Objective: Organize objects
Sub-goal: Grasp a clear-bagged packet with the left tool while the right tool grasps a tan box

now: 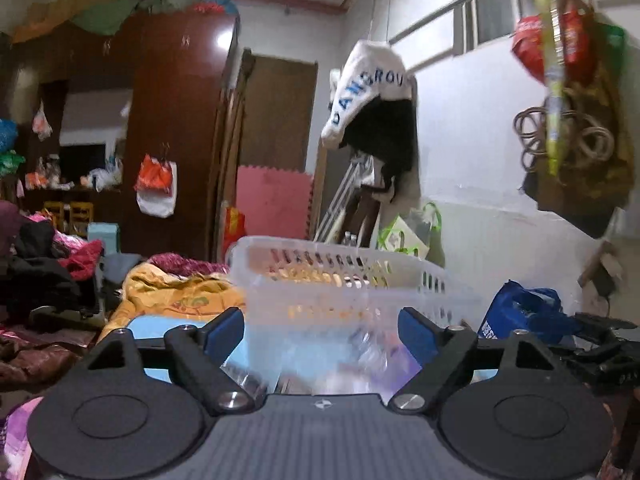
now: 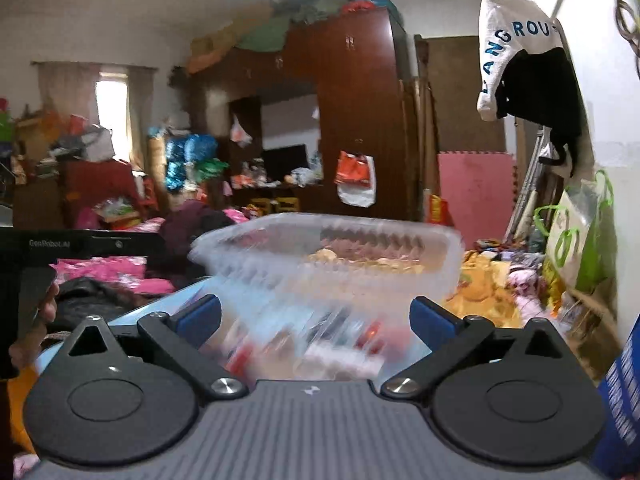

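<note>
With the left tool (image 1: 322,330) and right tool (image 2: 316,318) both spread wide and gripping nothing, the blurred translucent slotted basket (image 1: 344,276) at centre frame stands free on the cluttered bed, so it may tip on that soft, uneven bedding.

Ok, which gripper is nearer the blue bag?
Right. The blue bag lies close beside the right gripper, just off its right side. The left gripper is farther away, with the bag well off to its right.
</note>
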`<state>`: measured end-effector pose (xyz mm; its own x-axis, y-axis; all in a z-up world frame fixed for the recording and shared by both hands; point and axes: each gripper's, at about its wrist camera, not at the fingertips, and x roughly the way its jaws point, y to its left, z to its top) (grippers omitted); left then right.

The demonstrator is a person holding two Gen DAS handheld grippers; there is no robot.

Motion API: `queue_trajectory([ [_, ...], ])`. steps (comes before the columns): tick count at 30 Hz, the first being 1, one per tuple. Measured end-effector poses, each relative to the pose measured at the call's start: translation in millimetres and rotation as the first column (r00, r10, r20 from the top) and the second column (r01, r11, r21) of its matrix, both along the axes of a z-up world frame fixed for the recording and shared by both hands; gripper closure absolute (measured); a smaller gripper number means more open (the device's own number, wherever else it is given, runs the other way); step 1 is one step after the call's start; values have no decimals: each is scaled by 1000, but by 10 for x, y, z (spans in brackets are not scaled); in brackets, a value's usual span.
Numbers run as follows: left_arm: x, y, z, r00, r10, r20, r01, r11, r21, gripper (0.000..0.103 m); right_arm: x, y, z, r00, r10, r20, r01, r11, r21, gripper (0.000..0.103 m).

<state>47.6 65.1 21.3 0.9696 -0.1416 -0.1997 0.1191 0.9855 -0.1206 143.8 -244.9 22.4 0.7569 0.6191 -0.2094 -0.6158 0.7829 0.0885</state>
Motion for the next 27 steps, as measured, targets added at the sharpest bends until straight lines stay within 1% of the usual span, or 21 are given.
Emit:
queue_trajectory([
  [1,-145,19,-105,1000,8,18,-8,1000,-4,11,-98,21,-66,1000,-7,4,7,1000,6,0],
  [2,-233,38,-175,999,14,30,-13,1000,-16,9,-173,62,-94,1000,11,20,-11,1000,10,0],
  [3,-275,37,-233,1000,9,28,-9,1000,-18,8,-208,112,-74,999,34,41,-35,999,12,0],
  [4,-276,32,-278,1000,1,19,-1,1000,-17,8,-228,212,-50,997,60,58,-60,998,-3,0],
  [6,-200,21,-263,1000,-17,1,17,1000,-9,9,-172,392,39,994,77,74,-73,996,-46,0],
  [7,-155,20,-259,1000,-18,-3,18,1000,-11,9,-127,490,83,993,87,73,-84,995,-52,0],
  [8,-140,36,-272,1000,-15,-4,15,1000,-24,9,-69,526,103,993,103,53,-100,994,-43,0],
  [10,-104,49,-307,999,-42,-15,41,998,-42,9,95,611,149,989,145,-16,-145,989,1,0],
  [12,-65,28,-371,997,-66,-36,65,997,-27,9,244,688,162,989,134,-57,-134,991,3,0],
  [14,-39,21,-429,996,-69,-54,69,998,-6,9,387,752,159,989,107,-98,-109,994,-6,0],
  [15,-25,14,-450,996,-73,-59,73,997,-1,9,433,760,148,985,118,-125,-119,993,2,1],
  [17,-2,-2,-477,994,-87,-69,87,996,5,9,517,779,107,972,139,-190,-136,990,29,8],
  [18,18,-24,-476,993,-89,-72,90,996,16,9,540,771,77,966,152,-208,-149,988,29,14],
  [19,25,-47,-480,994,-86,-72,89,996,28,9,545,785,56,964,158,-212,-158,987,15,22],
  [20,37,-79,-480,994,-87,-70,90,995,43,9,531,792,35,965,158,-211,-162,987,-2,26],
  [21,60,-117,-470,993,-93,-72,97,993,61,9,446,771,-1,965,160,-207,-165,986,-10,37],
  [25,144,-250,-508,989,-111,-96,121,987,106,9,283,622,23,970,167,-177,-168,986,7,52],
  [27,182,-290,-545,990,-96,-106,109,987,121,9,224,568,41,975,160,-157,-162,987,0,53],
])
